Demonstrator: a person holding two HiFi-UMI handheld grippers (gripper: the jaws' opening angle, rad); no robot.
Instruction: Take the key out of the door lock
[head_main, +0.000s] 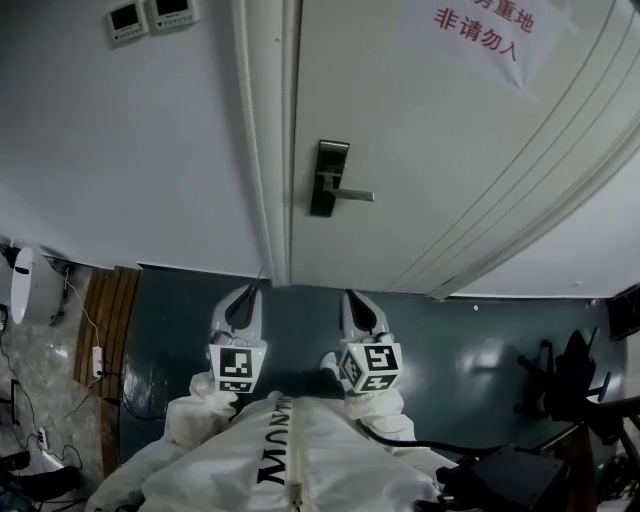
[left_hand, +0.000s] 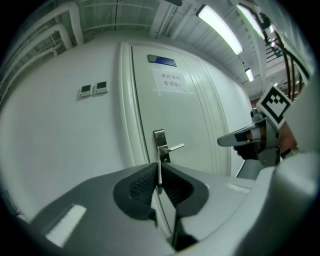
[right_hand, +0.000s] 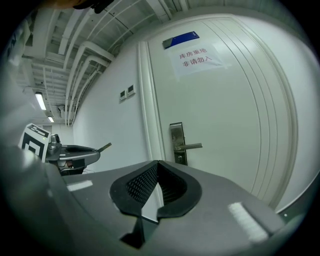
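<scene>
- The person is facing the white door (head_main: 450, 170), holding both grippers low and well apart from it. Looks like they're just lining up, not reaching yet.
- The left gripper (head_main: 243, 303) is pinched shut on nothing, and the right gripper (head_main: 362, 305) is doing the same.
- The lock plate (head_main: 327, 178) is sitting near the door's left edge, with its lever handle (head_main: 352, 194) pointing right. I'm guessing the key's under that lever, but it's too small to spot.

Cannot make out fine detail on the lock plate (head_main: 327, 178): too small. Cannot name the thin strip (left_hand: 159, 175) pinched edge-on in the left gripper (head_main: 244, 298) jaws.
</scene>
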